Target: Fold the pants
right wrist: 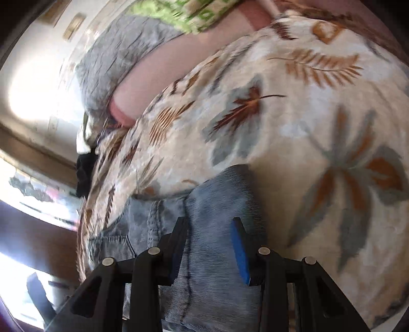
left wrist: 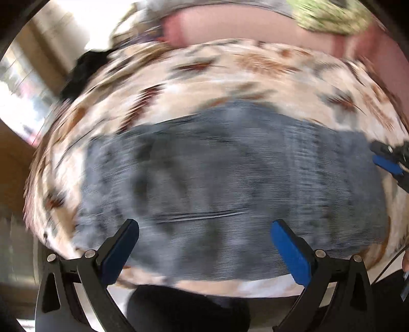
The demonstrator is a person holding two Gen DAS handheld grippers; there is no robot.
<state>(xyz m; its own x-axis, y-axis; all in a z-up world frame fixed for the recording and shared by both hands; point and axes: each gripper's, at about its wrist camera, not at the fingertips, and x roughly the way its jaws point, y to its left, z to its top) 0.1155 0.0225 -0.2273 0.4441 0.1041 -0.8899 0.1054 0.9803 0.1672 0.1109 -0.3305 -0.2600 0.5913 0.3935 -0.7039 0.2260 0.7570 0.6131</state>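
Note:
Grey-blue denim pants (left wrist: 230, 184) lie spread on a leaf-patterned bedspread (left wrist: 230, 76); the left wrist view is badly blurred. My left gripper (left wrist: 204, 245) hangs open over the near edge of the pants, and its blue pads (left wrist: 288, 250) hold nothing. At the pants' right end I see my right gripper (left wrist: 388, 158). In the right wrist view a thick fold of the pants (right wrist: 212, 255) fills the gap between the fingers of the right gripper (right wrist: 209, 245), which is shut on it. The rest of the pants (right wrist: 153, 219) trails off to the left.
The bedspread (right wrist: 306, 127) covers a bed. A pink bolster (right wrist: 158, 76), a grey blanket (right wrist: 115, 58) and a green patterned cloth (right wrist: 189, 12) lie at its far side. A black item (left wrist: 81, 74) sits at the bed's left edge. Bright windows lie beyond.

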